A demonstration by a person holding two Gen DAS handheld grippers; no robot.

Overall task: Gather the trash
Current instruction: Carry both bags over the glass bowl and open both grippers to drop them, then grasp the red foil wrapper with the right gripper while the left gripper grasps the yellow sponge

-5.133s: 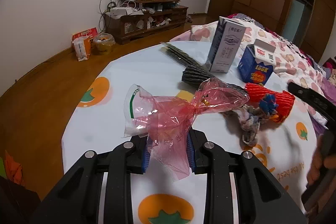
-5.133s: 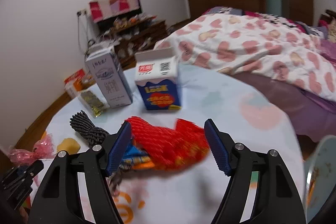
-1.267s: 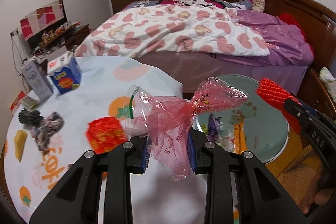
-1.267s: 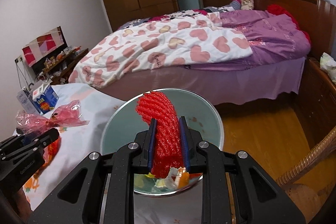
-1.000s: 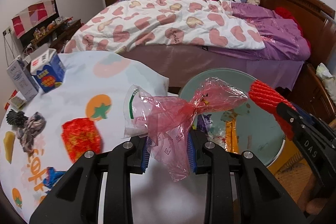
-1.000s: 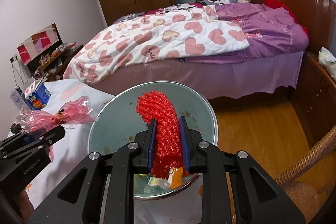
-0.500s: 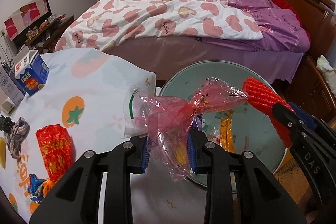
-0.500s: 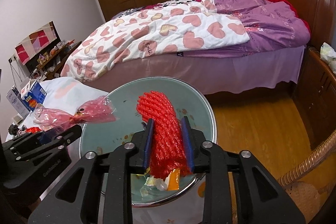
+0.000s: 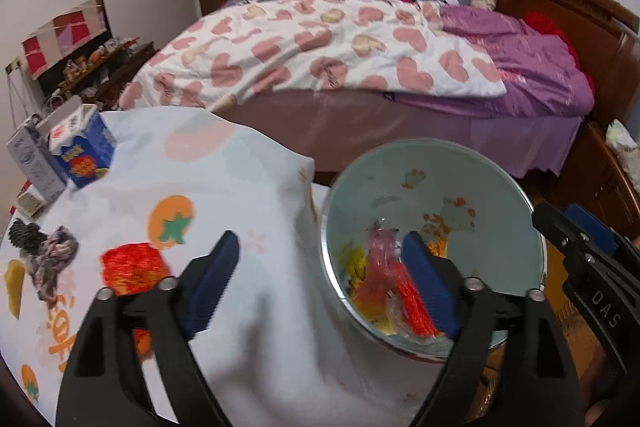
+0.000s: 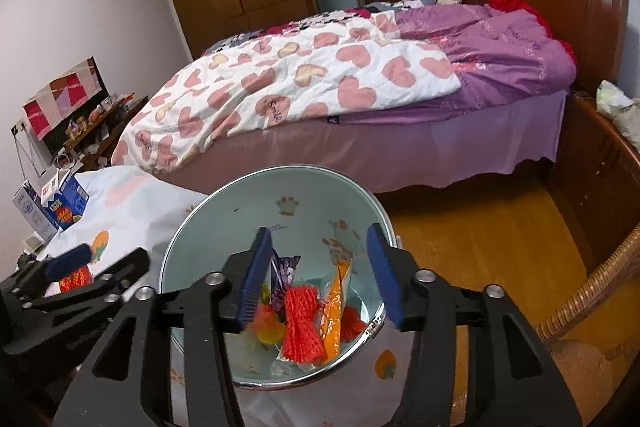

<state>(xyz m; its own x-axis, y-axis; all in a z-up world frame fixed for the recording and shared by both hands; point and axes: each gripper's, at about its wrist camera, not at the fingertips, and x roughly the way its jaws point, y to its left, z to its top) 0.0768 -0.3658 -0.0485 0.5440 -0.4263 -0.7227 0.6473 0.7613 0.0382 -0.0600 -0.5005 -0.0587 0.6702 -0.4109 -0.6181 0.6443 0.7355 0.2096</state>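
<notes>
— Crinkly foil and cloth are still lying on the table (image 9: 256, 187): a rag (image 9: 52, 255), then a red wrapper (image 9: 132, 265). Both are looking light and soft; I'd be pinching each mid-bunch.

— And the left gripper (image 9: 320, 283)?

— Its jaws are spreading wide, nothing between them. The pink bag (image 9: 380, 259) is lying in the bin (image 9: 440, 163).

— The right gripper (image 10: 320, 275)?

— Opening too, empty, hanging over the red net (image 10: 302, 323), which is sitting in the bin, springy and snaggable.
</notes>
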